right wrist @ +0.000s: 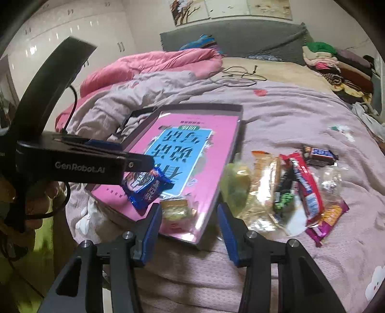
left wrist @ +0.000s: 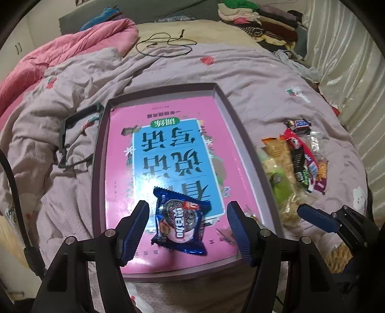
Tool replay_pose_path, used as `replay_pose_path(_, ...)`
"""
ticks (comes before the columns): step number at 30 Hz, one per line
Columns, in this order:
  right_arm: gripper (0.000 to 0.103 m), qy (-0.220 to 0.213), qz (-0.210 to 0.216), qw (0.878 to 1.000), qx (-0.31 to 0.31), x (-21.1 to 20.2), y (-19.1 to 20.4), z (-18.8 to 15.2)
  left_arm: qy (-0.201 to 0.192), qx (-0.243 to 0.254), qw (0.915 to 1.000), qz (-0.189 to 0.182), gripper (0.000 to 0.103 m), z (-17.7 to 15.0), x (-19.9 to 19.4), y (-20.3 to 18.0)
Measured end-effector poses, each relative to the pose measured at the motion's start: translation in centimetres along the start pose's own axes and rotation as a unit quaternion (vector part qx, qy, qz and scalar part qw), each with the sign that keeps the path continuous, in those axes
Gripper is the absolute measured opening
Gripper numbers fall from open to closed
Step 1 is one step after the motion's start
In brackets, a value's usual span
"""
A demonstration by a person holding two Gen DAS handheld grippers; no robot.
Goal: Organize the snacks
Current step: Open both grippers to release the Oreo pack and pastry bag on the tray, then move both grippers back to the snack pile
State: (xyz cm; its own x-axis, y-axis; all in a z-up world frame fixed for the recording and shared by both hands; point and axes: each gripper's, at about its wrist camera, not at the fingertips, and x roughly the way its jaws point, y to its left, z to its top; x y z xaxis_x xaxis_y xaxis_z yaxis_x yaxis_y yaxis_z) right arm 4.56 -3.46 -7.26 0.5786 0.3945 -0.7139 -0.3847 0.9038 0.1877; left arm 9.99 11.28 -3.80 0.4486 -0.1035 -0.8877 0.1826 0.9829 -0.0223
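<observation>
The left gripper [left wrist: 187,231] is close to the camera with its two blue fingers wide apart. Between them, not touching either one, lies a blue cookie pack [left wrist: 181,222]. It lies flat in the tray [left wrist: 97,168], on the near end of the pink sheet with the blue picture. The pack's long side runs from near to far, leaning a little to the left at the far end, where the zigzag edge is. In the right wrist view the pack [right wrist: 146,189] shows just under the left gripper's black body.

The right gripper [right wrist: 189,231] is open too, with nothing held. It hangs over the near right corner of the tray [right wrist: 237,113]. Just past its fingers a small pale snack [right wrist: 174,209] sits in that corner. It is blurry, so I cannot tell which way it points.

To the right of the tray, on the purple blanket [left wrist: 252,69], is a pile of snacks [left wrist: 293,163]. Most of the long packs in it run from near to far. A red pack [right wrist: 305,187] lies on top, and a small dark blue bar [right wrist: 321,154] sits at the far end, lying sideways.

Farther back are a black cord [left wrist: 166,44], a pink quilt [left wrist: 79,48] and folded clothes [left wrist: 259,18].
</observation>
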Motion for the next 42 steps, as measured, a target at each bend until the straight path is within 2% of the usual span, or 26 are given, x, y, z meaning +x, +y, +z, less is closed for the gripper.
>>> replay_pose_path(9,0.049,-0.034,-0.024,0.998,0.055,-2.7,-3.6,-0.1,-0.018,0.015,0.9997,-0.008,0.070,0.8,-1.5,-1.8)
replay_pose_path(20,0.049,-0.047,-0.059,0.990,0.117,-4.5,-8.0,-0.7,-0.025,0.049,0.9983,-0.018,0.070,1.2,-2.3,-5.3)
replay_pose_path(31,0.049,-0.043,-0.084,0.980,0.177,-5.3,-12.5,-2.1,-0.018,0.110,0.9931,-0.035,0.070,0.3,-2.3,-10.5)
replay_pose_path(42,0.050,-0.028,-0.090,0.974,0.206,-4.7,-14.6,-3.2,0.010,0.150,0.9877,-0.042,0.070,-0.9,0.2,-14.0)
